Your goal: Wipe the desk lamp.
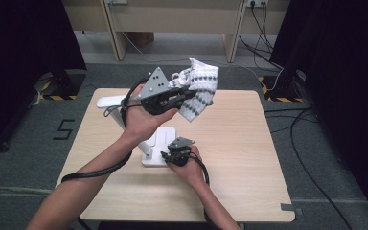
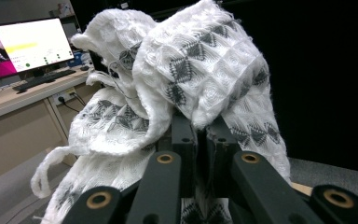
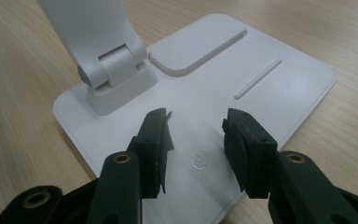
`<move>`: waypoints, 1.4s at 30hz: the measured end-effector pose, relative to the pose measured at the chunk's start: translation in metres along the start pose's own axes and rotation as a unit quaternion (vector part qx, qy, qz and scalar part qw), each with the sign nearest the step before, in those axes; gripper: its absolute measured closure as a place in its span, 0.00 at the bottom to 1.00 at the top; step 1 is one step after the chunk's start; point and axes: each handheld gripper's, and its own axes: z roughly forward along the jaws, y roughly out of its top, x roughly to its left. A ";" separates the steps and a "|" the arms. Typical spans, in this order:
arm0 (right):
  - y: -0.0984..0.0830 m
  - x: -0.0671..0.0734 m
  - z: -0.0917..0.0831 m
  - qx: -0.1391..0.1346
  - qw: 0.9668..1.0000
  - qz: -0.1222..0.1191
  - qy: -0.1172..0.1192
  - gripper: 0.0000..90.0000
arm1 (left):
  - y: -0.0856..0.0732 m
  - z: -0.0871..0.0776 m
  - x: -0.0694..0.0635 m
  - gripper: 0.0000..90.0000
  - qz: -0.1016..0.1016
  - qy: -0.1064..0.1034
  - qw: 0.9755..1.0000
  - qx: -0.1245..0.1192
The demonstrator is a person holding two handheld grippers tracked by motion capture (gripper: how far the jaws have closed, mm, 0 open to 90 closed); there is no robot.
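Even overhead light, mild softness

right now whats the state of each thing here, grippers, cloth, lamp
left gripper: shut on the cloth, raised above the table
white patterned cloth: bunched, hanging from the left gripper, off the table
right gripper: open, jaws either side of the power symbol, nothing between them
white desk lamp: standing on the table, arm hinged up from its base
power symbol: unlit
wooden table: bare wood around the lamp
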 end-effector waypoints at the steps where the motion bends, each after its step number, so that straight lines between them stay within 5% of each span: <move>1: 0.000 0.000 0.000 0.000 1.000 0.000 0.000 0.66 | 0.000 -0.001 -0.001 0.94 0.000 -0.001 1.000 0.000; 21: 0.000 0.000 0.000 -0.001 1.000 0.000 0.000 0.66 | 0.014 -0.032 -0.005 0.93 0.009 0.001 1.000 -0.023; 42: 0.000 0.000 0.000 -0.001 1.000 -0.003 -0.002 0.66 | -0.003 -0.078 0.002 0.93 0.012 0.025 0.999 -0.026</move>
